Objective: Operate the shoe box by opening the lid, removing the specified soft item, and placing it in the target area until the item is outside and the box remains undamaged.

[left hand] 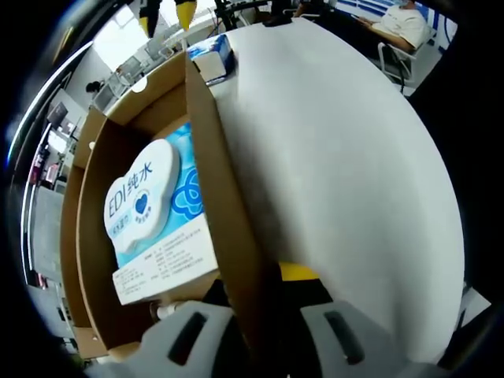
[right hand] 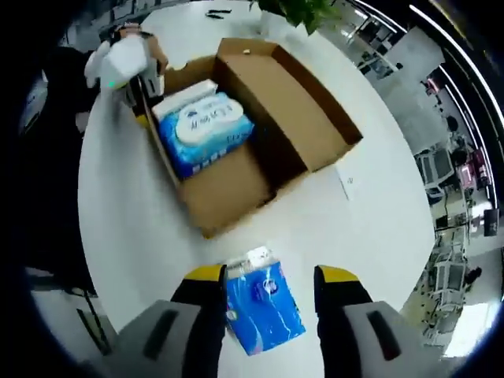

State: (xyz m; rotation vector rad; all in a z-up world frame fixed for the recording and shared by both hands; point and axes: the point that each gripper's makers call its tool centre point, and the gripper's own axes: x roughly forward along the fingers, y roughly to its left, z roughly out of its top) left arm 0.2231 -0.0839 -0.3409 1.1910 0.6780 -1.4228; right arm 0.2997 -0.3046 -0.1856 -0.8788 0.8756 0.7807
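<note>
At the bottom of the right gripper view, our right gripper (right hand: pixel 264 303) stands open around a blue tissue pack (right hand: pixel 262 303) lying on the white table (right hand: pixel 378 228), its long axis running along the jaws, pads not clearly pressing. Beyond, mid-frame, sits the open shoe box (right hand: pixel 236 185), a wipes pack (right hand: pixel 206 130) still inside. In the left gripper view, our left gripper (left hand: pixel 260 303) straddles the box wall (left hand: pixel 224 205), seemingly pinching it.

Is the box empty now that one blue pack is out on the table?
No: in the right gripper view a blue wipes pack lies inside the open shoe box.
</note>
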